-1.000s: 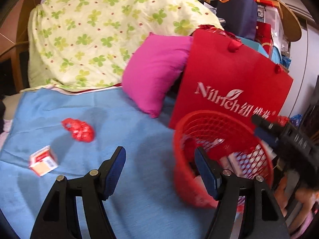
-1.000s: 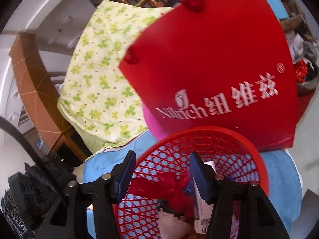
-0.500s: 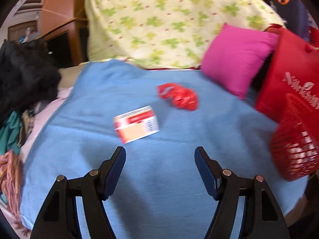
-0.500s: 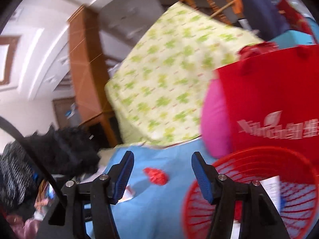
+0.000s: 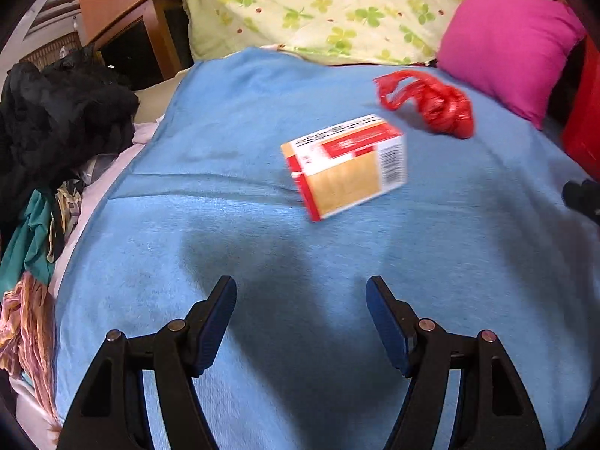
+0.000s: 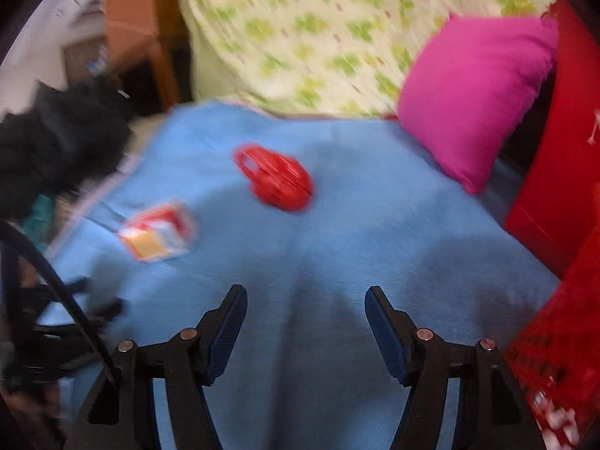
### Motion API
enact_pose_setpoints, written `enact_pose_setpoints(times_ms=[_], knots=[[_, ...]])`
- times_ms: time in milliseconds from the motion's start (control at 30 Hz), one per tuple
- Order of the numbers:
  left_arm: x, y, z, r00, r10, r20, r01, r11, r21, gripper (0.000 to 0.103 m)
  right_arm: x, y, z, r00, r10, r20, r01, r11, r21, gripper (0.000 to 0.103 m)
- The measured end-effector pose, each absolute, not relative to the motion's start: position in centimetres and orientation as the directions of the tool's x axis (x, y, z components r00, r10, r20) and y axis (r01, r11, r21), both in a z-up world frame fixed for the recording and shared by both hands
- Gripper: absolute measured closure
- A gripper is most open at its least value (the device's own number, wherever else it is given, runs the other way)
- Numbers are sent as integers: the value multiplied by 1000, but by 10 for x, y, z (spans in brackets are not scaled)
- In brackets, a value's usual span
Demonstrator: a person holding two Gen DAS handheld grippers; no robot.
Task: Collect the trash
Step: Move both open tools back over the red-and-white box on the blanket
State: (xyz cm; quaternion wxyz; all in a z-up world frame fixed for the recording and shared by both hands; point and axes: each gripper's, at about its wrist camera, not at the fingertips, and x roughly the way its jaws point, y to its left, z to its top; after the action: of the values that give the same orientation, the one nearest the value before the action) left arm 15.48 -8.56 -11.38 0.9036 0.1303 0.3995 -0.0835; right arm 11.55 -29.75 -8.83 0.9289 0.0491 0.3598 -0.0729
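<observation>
A red, white and orange carton (image 5: pixel 347 163) lies on the blue blanket (image 5: pixel 225 247), a short way ahead of my left gripper (image 5: pixel 301 292), which stands open and holds nothing. Beyond the carton sits a crumpled red plastic bag (image 5: pixel 431 103). In the right wrist view the same red bag (image 6: pixel 277 178) lies ahead and slightly left of my right gripper (image 6: pixel 305 302), and the carton (image 6: pixel 159 236) is at its left. The right jaws are opening with nothing between them. The red mesh basket (image 6: pixel 562 337) is at the right edge.
A pink pillow (image 5: pixel 510 43) and a clover-print quilt (image 5: pixel 337 7) lie at the back of the bed. A red paper bag (image 6: pixel 555 142) stands at the right. Dark clothes (image 5: pixel 56 120) are heaped off the bed's left side, by a wooden frame (image 5: pixel 120 7).
Both grippers swung left, away from the red basket and down toward the blanket. The right jaws widened after leaving a red item in the basket. The carton and red bag now lie ahead.
</observation>
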Motion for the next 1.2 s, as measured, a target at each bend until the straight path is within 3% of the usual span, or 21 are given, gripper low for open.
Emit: enact_pose_setpoints(times_ms=[100, 167, 233, 267, 500, 1200], knots=[[165, -84, -120, 692, -19, -722, 243, 948, 208, 17, 129, -314, -115, 673, -165, -721, 226, 974, -11, 32], [171, -81, -122, 710, -4, -705, 223, 950, 220, 2, 135, -323, -127, 642, -201, -740, 246, 968, -49, 16], [178, -77, -125, 710, -9, -705, 217, 954, 206, 0, 137, -337, -129, 630, -198, -750, 289, 957, -10, 2], [181, -75, -125, 702, -22, -712, 217, 958, 185, 0, 138, -342, -129, 622, -191, -759, 298, 954, 4, 0], [194, -53, -129, 642, -137, -755, 223, 975, 12, 0, 140, -350, -132, 621, -212, -755, 329, 944, 6, 0], [192, -55, -130, 648, -138, -749, 225, 974, 15, 0, 138, -350, -132, 634, -199, -748, 323, 946, 22, 0]])
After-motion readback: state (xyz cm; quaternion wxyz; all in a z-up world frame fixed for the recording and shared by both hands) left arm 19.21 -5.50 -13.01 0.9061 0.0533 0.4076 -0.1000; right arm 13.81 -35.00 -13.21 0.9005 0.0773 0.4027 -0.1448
